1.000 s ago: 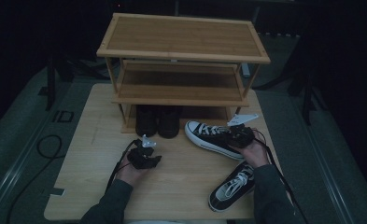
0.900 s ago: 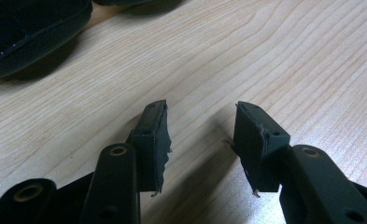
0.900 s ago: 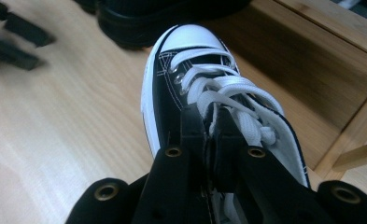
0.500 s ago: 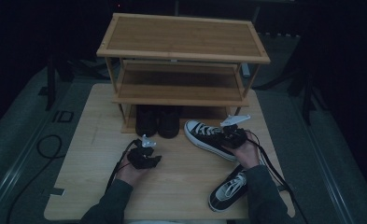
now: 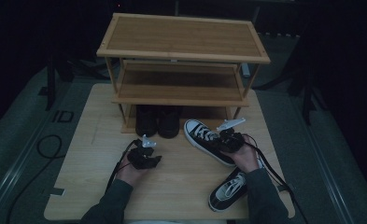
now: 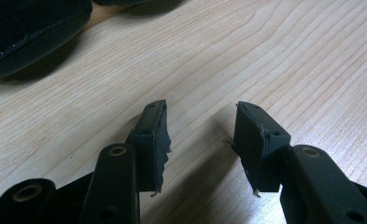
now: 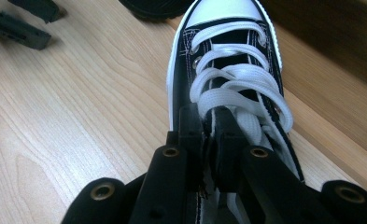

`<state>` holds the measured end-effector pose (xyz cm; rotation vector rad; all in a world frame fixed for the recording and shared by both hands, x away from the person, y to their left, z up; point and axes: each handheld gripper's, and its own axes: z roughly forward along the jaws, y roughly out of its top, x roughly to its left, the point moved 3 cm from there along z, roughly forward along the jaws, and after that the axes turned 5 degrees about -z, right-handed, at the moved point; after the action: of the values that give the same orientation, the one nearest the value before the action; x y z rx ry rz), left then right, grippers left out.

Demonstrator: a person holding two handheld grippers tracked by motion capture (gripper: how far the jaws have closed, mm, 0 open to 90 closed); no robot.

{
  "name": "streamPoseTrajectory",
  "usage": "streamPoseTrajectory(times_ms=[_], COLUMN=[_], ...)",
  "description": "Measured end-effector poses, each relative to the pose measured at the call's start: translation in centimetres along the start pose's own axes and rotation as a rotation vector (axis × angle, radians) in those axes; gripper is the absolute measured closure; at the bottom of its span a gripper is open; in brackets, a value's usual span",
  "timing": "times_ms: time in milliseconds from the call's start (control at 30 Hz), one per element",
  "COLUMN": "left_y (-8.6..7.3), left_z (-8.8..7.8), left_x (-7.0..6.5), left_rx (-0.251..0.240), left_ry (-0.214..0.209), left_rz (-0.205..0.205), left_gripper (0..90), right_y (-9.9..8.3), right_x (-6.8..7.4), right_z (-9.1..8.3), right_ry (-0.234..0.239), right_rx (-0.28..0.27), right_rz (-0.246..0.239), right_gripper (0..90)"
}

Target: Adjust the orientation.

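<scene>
Two black-and-white sneakers lie on the table point(image 5: 78, 196). The near sneaker point(image 5: 227, 190) rests by the front edge. The right gripper point(image 7: 209, 126), its jaws just easing apart, pinches the side wall of the far sneaker point(image 5: 208, 141). The left gripper point(image 5: 144, 156) rests open and empty. Two dark shoes point(image 5: 158, 120) sit under the rack point(image 5: 181, 56). "ID" marks the floor.

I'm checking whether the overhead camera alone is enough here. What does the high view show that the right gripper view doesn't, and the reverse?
High view: the three-tier bamboo shoe rack, a second black-and-white sneaker lying near the table's front edge, and both forearms.

Right gripper view: the right gripper pinching the side of the laced black canvas sneaker beside its white laces.

Both: that sneaker, the pale wooden table, the left gripper, dark shoes under the rack.
</scene>
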<state>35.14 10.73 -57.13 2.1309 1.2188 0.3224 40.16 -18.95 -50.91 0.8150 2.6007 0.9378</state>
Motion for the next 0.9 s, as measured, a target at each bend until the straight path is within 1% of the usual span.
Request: streamPoseTrajectory(times_ms=[133, 233, 333, 467, 567, 633, 733, 900], left_y=[0.0, 0.0, 0.0, 0.0, 0.0, 0.0, 0.0, 0.0], left_z=[0.0, 0.0, 0.0, 0.0, 0.0, 0.0, 0.0, 0.0], left_x=[0.0, 0.0, 0.0, 0.0, 0.0, 0.0, 0.0, 0.0], left_rx=[0.001, 0.001, 0.0, -0.001, -0.005, -0.004, -0.002, -0.001], left_ry=[-0.003, -0.002, -0.001, 0.0, -0.002, -0.003, -0.003, -0.002], left_rz=[-0.001, 0.001, -0.001, -0.003, -0.008, -0.007, -0.004, -0.004], left_gripper=[54.9, 54.8, 54.9, 54.8, 54.8, 54.8, 54.8, 54.8], right_y=[0.0, 0.0, 0.1, 0.2, 0.1, 0.0, -0.3, -0.7], right_x=[0.1, 0.0, -0.2, -0.7, -1.5, -1.8, -2.3, -2.5], right_z=[-0.1, -0.6, -1.6, -3.0, -3.7, -4.0, -3.9, -3.3], right_ry=[0.008, 0.005, 0.004, -0.018, -0.039, -0.047, -0.068, -0.067], right_rx=[0.007, 0.0, -0.029, -0.062, -0.083, -0.082, -0.057, -0.022], right_rz=[-0.01, -0.024, -0.022, -0.008, 0.006, 0.014, 0.011, 0.01], right_gripper=[80.4, 77.2, 75.8, 75.4, 75.3, 74.9, 74.7, 74.4])
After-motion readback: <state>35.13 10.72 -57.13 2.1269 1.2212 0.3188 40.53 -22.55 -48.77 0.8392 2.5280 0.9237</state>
